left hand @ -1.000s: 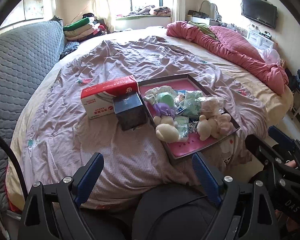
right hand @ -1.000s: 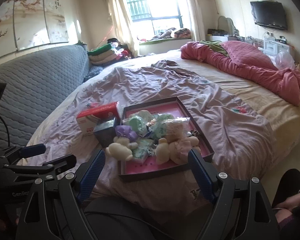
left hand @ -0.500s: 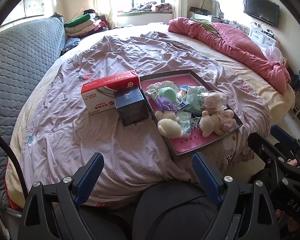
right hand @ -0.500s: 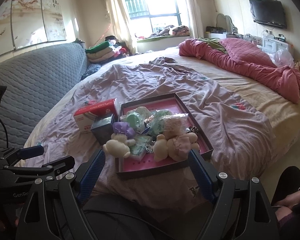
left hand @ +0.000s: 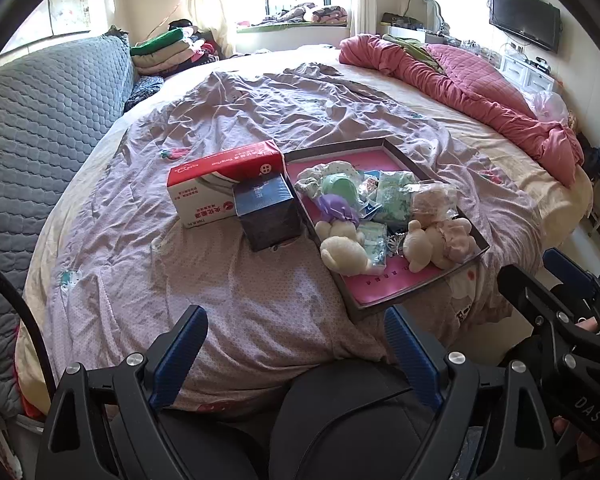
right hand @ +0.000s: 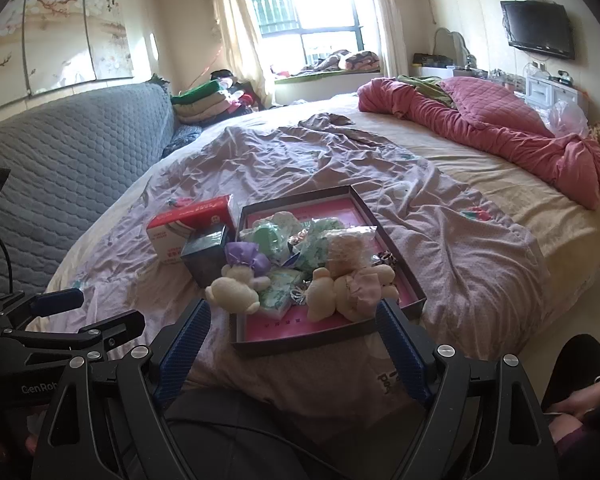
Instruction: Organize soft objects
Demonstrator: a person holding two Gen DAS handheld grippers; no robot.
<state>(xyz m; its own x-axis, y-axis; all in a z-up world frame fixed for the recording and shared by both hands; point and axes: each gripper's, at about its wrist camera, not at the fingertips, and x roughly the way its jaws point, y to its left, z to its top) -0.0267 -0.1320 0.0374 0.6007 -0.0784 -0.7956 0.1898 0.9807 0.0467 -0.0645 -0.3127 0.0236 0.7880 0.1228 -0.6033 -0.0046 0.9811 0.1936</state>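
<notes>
Shallow tray (left hand: 422, 294), dark rim, pink floor, lies on bed near edge. Inside, heaped: two cream plush toys (left hand: 346, 254) (right hand: 324, 292) lying at near end, purple pouch (left hand: 336, 208), green round item (left hand: 340, 188), wrapped mint-patterned packets (left hand: 396, 196), pink soft piece (right hand: 364, 286).

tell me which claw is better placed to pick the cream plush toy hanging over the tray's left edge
Left, probably. The cream plush toy sits on the pink tray's side nearest the open left claw; the open right claw faces the tray's middle.
</notes>
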